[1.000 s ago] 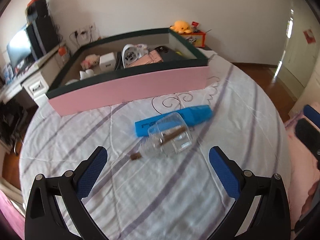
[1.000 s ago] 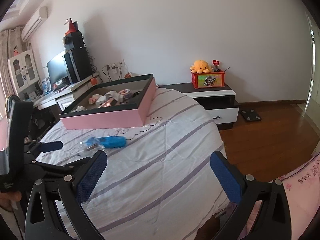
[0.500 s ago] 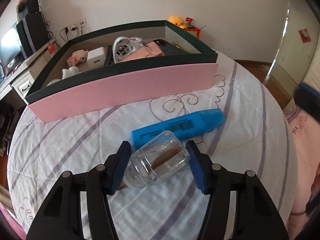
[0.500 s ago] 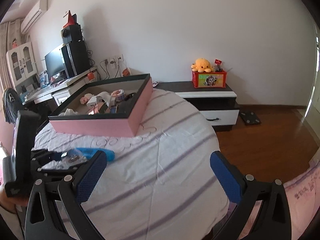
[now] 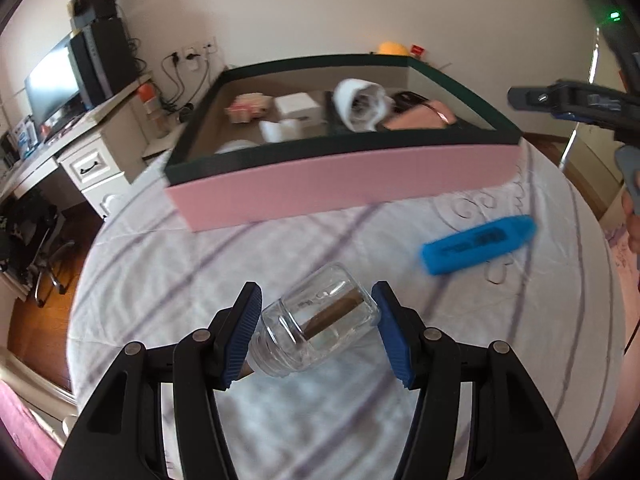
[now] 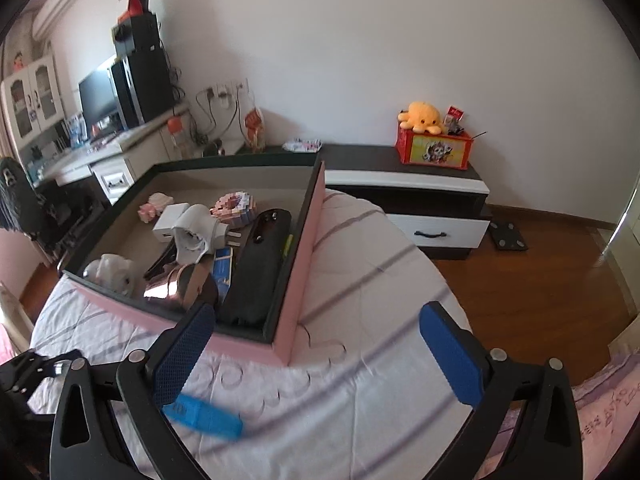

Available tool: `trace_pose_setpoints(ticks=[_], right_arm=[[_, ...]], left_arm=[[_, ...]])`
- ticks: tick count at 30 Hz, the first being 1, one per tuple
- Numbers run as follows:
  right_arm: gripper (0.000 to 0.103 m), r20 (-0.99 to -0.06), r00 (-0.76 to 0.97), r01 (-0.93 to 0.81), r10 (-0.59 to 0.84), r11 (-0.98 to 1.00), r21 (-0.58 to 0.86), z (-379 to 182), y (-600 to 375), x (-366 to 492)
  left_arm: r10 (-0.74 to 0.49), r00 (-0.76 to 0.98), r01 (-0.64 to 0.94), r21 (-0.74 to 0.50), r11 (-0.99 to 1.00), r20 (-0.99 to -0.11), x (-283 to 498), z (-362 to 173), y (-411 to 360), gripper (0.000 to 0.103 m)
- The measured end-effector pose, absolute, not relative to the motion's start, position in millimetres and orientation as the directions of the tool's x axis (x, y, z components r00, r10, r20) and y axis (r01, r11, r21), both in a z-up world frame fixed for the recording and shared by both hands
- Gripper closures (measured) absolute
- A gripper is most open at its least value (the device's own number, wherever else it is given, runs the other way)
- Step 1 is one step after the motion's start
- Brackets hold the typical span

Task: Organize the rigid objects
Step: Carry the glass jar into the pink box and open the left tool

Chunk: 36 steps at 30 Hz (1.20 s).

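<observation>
My left gripper [image 5: 316, 332] is shut on a clear glass jar [image 5: 316, 322] with a brown stick inside, held above the striped bedsheet. A blue marker-like case [image 5: 478, 244] lies on the sheet to the right; it also shows in the right wrist view [image 6: 206, 416] by my left finger. A pink box [image 5: 340, 178] with a dark green rim holds several items. My right gripper [image 6: 316, 358] is open and empty, over the sheet near the box's corner [image 6: 288, 344]. It shows at the right edge of the left wrist view [image 5: 576, 100].
The box holds a black case [image 6: 256, 264], a white adapter [image 6: 170, 222], a white roll [image 5: 360, 106] and a pink item [image 5: 416, 118]. A desk with a monitor [image 5: 52, 76] stands left. A low cabinet [image 6: 416, 196] with an orange plush [image 6: 424, 116] is behind.
My left gripper closed on the jar and lifted it away from the blue case, moving left. My right gripper moved forward toward the box and the blue case.
</observation>
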State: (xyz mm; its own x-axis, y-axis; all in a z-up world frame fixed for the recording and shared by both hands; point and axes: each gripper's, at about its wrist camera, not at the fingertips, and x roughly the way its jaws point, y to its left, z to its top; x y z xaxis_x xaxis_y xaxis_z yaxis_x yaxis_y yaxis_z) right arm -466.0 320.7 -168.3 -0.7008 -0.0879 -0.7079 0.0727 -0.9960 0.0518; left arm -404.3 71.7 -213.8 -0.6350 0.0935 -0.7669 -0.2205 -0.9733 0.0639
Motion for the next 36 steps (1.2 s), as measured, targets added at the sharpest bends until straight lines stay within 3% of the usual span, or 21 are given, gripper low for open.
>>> trace_pose_setpoints(ticks=[3, 11, 15, 17, 36], right_arm=[[0.033, -0.743, -0.667, 0.064, -0.062, -0.998, 0.026, -176, 316, -488], [0.068, -0.821, -0.567, 0.076, -0.068, -0.997, 0.030, -196, 310, -526], [0.091, -0.831, -0.548, 0.108, -0.095, -0.993, 0.042, -197, 302, -527], [0.092, -0.836, -0.547, 0.112, -0.052, -0.994, -0.011, -197, 297, -525], [0.091, -0.837, -0.542, 0.115, -0.073, -0.993, 0.012, -195, 299, -529]], left_arm=[[0.090, -0.645, -0.208, 0.062, -0.976, -0.759, -402, -210, 57, 0.045], [0.095, -0.652, -0.198, 0.048, -0.979, -0.753, -403, -208, 36, 0.045], [0.094, -0.658, -0.180, 0.035, -0.983, -0.747, -407, -208, 25, 0.045], [0.089, -0.662, -0.172, 0.036, -0.984, -0.744, -410, -207, 21, 0.045], [0.075, -0.772, -0.158, 0.077, -0.984, -0.631, -433, -138, 11, 0.045]])
